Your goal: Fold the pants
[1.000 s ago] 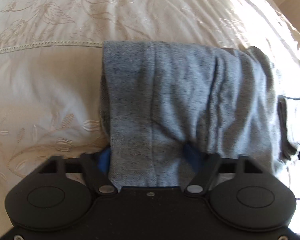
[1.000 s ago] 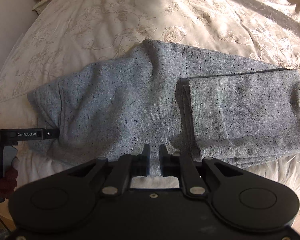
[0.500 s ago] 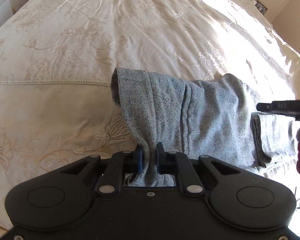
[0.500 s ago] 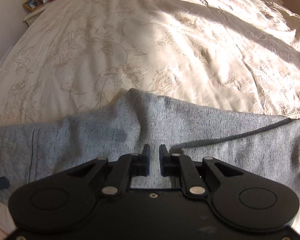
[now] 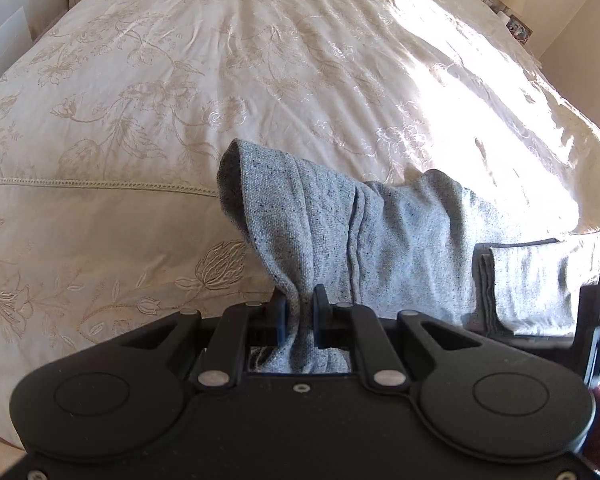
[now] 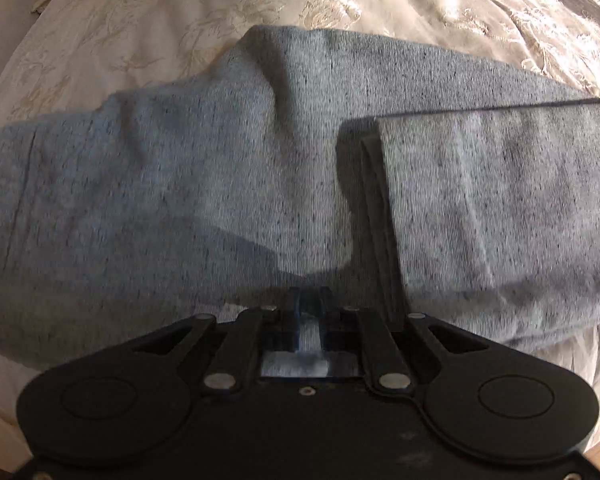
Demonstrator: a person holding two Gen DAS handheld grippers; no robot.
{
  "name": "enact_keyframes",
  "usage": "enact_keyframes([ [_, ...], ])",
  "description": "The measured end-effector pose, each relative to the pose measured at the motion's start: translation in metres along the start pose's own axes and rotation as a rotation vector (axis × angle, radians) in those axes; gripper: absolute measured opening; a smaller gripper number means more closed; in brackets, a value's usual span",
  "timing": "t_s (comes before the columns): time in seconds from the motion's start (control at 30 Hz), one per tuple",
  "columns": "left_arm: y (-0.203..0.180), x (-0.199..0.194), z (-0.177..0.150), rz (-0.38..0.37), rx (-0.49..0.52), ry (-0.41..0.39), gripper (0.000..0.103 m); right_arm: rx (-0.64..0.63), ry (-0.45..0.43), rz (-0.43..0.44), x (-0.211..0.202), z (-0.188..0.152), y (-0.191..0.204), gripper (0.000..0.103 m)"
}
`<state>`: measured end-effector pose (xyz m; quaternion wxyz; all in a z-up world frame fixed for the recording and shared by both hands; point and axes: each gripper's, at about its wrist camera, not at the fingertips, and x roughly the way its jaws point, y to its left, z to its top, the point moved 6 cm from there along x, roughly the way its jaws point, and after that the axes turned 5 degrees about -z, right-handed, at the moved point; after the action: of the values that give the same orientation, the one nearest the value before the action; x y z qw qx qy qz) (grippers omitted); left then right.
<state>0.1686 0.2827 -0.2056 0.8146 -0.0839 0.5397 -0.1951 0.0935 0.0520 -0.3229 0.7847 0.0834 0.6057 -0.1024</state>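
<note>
On the left, the left gripper (image 5: 299, 312) has its jaws pinched tight on a gather of grey cloth at the waist end of the pants (image 5: 380, 240). That end is drawn up off the bed (image 5: 180, 80) into a loose tent, the fabric hanging from the jaws and sloping down toward the rest of the garment. The jaws closed on the cloth within the last second, and a bunch of it fills the narrow gap between them.

Moving right, the middle of the pants lies flat on the cream embroidered bedspread, a little rumpled, with one soft ridge running across it.

Further right, the leg end is already doubled back: a folded panel (image 6: 500, 200) sits on top of the lower layer, its stacked edges showing toward the middle. So I'd say one fold is done.

The right gripper (image 6: 310, 300) is low over the near edge of the pants, just beside the edge of that folded panel. Its jaws are almost closed, with only a slim gap. Pale cloth shows behind the gap, but I cannot tell whether they have pinched any of it.

What seems left is to carry the lifted waist end across onto the folded legs, lay it down square, and smooth the bundle.
</note>
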Motion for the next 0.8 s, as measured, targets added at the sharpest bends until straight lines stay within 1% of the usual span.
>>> enact_keyframes([
  [0.1,-0.019,-0.006,0.005,0.008,0.020,-0.024,0.015,-0.018,-0.017,0.003,-0.006,-0.016,0.000,0.012],
  [0.17,-0.033,-0.012,0.007,0.018,0.040,-0.046,0.015,-0.024,-0.012,0.011,-0.004,-0.016,-0.001,0.012],
  [0.27,-0.058,-0.021,0.011,0.013,0.065,-0.077,0.015,-0.031,0.004,0.034,0.008,-0.013,-0.005,0.012],
  [0.37,-0.089,-0.025,0.010,0.014,0.094,-0.095,0.015,-0.073,-0.011,0.050,0.016,-0.014,-0.006,0.010],
  [0.43,-0.111,-0.026,0.009,0.026,0.114,-0.109,0.015,-0.074,-0.009,0.077,0.017,-0.015,-0.009,0.010],
  [0.57,-0.158,-0.025,0.010,0.057,0.141,-0.137,0.015,-0.111,-0.005,0.176,0.005,-0.019,-0.021,0.010],
  [0.6,-0.170,-0.024,0.010,0.064,0.141,-0.141,0.015,-0.122,-0.005,0.210,-0.003,-0.021,-0.028,0.010],
  [0.67,-0.195,-0.020,0.010,0.063,0.154,-0.139,0.015,-0.131,-0.018,0.244,-0.016,-0.023,-0.042,0.010],
  [0.7,-0.206,-0.018,0.009,0.066,0.163,-0.137,0.015,-0.125,-0.028,0.259,-0.024,-0.022,-0.055,0.012],
  [0.8,-0.243,-0.007,0.005,0.068,0.191,-0.132,0.015,-0.100,-0.047,0.292,-0.043,-0.024,-0.096,0.012],
])
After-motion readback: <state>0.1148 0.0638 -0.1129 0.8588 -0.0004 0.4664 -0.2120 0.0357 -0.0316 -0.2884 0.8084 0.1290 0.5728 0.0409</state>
